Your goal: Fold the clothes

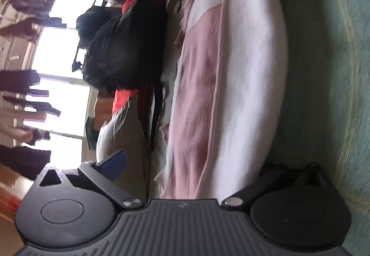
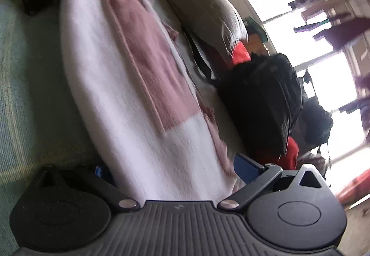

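White-pink garment (image 2: pixel 143 98) (blurred) lies between both claws' fingers.

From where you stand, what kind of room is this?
Probably a bedroom at home: a white and pink garment lies on a greenish bedspread, with a pillow beside it and clothes hanging at a bright window.

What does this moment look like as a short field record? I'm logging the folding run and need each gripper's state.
garment: white and pink cloth, stretched between both grippers above the green bed cover
left gripper: wide apart fingers, cloth edge running between them; grip unclear
right gripper: same, blue finger beside the cloth
background: black backpack, grey pillow
image: motion blurred
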`<control>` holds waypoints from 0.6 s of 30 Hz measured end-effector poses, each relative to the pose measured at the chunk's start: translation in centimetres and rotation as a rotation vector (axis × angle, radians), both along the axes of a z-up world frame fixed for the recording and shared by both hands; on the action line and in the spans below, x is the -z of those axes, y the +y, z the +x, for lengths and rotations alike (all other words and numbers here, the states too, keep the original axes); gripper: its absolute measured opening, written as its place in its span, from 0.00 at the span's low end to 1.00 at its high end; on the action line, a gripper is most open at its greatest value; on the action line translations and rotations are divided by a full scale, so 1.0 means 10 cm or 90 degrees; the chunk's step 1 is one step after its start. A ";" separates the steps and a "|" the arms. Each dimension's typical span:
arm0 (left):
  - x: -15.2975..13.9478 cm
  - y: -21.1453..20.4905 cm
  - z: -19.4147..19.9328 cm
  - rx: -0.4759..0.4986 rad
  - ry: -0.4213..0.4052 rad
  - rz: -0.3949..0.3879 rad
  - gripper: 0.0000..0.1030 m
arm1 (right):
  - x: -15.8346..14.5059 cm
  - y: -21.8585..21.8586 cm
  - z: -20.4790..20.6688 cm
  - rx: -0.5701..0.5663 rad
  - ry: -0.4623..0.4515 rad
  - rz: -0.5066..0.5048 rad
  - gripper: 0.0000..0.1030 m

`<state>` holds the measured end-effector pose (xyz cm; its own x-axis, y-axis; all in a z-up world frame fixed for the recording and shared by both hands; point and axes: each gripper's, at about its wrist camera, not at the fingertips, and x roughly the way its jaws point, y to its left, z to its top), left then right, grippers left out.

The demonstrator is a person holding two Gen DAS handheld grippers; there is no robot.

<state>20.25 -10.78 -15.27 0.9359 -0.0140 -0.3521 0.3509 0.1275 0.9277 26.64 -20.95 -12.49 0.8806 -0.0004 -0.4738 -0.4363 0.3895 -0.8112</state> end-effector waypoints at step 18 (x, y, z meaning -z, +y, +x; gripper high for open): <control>0.33 0.09 0.10 0.072 0.029 0.103 0.28 | 0.23 -0.07 -0.07 -0.031 0.000 -0.059 0.55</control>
<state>21.21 -9.89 -18.57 0.9144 -0.0577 -0.4008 0.3972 -0.0643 0.9155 25.95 -21.63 -14.75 0.8806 -0.0020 -0.4739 -0.4528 0.2914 -0.8427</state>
